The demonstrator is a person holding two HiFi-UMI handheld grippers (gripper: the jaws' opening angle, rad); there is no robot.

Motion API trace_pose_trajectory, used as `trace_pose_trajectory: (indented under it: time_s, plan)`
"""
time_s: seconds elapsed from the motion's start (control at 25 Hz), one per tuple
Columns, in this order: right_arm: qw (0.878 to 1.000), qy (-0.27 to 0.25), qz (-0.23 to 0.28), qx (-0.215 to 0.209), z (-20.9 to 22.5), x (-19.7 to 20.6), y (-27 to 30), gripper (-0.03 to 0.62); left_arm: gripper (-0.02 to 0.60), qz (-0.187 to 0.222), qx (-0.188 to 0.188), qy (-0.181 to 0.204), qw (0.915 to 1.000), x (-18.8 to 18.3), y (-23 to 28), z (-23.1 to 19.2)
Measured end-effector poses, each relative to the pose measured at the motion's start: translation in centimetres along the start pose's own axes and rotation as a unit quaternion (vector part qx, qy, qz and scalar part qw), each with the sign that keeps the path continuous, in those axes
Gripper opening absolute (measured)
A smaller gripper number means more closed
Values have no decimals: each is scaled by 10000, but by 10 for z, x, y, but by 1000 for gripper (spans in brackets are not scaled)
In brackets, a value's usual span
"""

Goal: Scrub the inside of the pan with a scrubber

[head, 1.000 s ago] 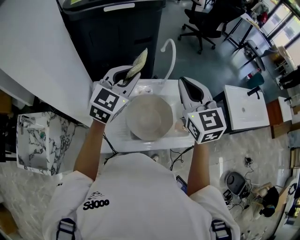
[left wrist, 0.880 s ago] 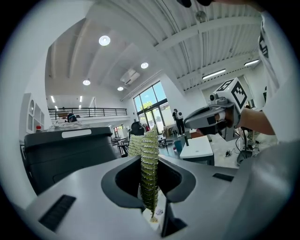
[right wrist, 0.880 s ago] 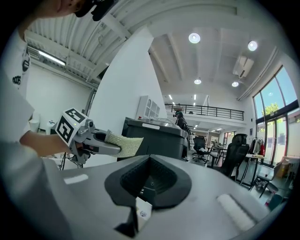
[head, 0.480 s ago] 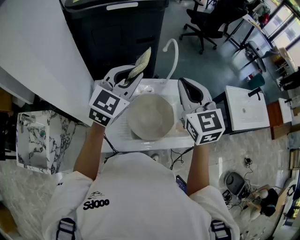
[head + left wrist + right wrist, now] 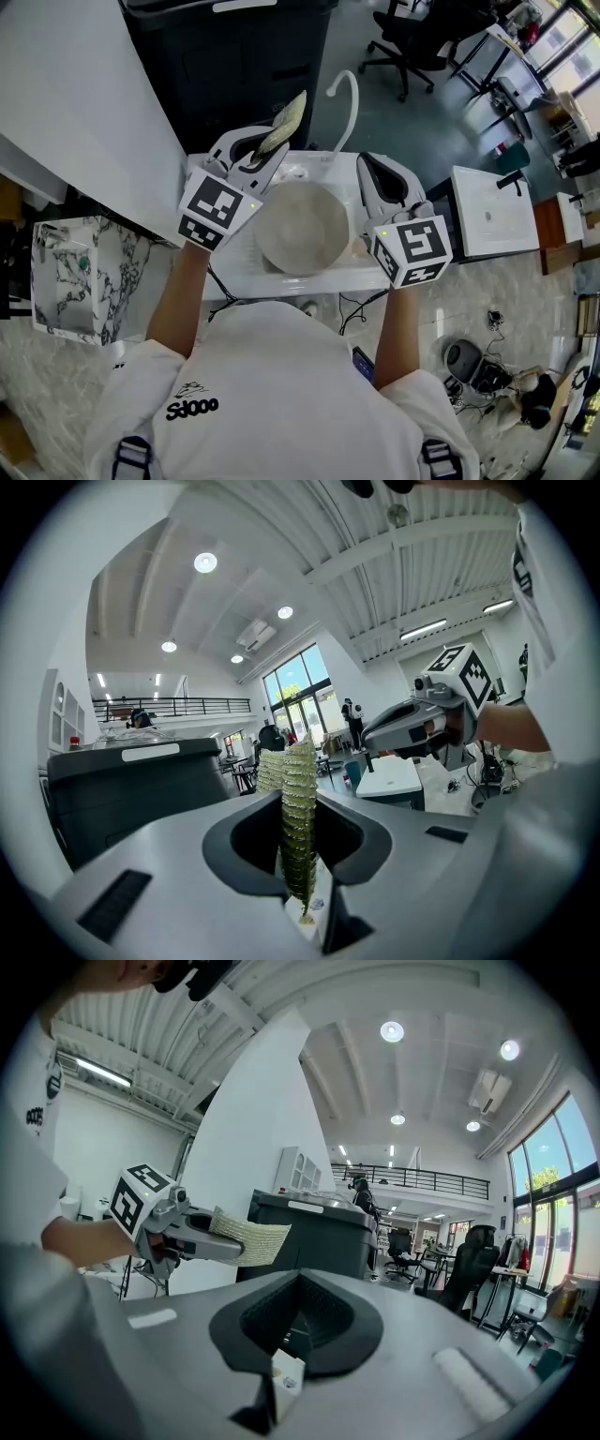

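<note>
Seen from the head view, a pale round pan [image 5: 302, 228] lies in a small white sink [image 5: 281, 281]. My left gripper [image 5: 267, 150] hangs over the sink's back left corner, shut on a yellow-green mesh scrubber [image 5: 288, 120] that sticks out past its tips. The scrubber [image 5: 298, 836] stands on edge between the jaws in the left gripper view, and shows flat as the scrubber [image 5: 249, 1236] in the right gripper view. My right gripper [image 5: 367, 164] is over the sink's right side, shut with nothing in it. Both grippers are above the pan, apart from it.
A curved white faucet [image 5: 342, 89] rises behind the sink. A black cabinet [image 5: 234, 56] stands beyond it and a white wall panel [image 5: 75, 112] to the left. A marble-patterned box [image 5: 66, 281] is at left, a second white basin unit [image 5: 492, 216] at right, cables on the floor.
Almost nothing differs. The left gripper with the scrubber has crept slightly away from me, and the right gripper has held its place.
</note>
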State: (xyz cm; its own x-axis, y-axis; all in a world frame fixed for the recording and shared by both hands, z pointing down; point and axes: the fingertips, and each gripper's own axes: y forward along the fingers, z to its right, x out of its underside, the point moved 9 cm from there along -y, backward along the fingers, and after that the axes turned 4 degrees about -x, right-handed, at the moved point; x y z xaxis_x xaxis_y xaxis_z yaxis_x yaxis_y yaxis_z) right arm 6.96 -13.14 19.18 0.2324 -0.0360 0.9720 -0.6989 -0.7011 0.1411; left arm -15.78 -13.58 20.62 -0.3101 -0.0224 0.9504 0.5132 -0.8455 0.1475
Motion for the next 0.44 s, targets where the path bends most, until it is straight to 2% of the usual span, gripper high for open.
trace_pose_trajectory:
  time_s: [0.44]
  plan:
    - [10000, 77, 25, 1, -1, 5, -1, 8, 66, -65, 47, 30, 10000, 5, 1, 1]
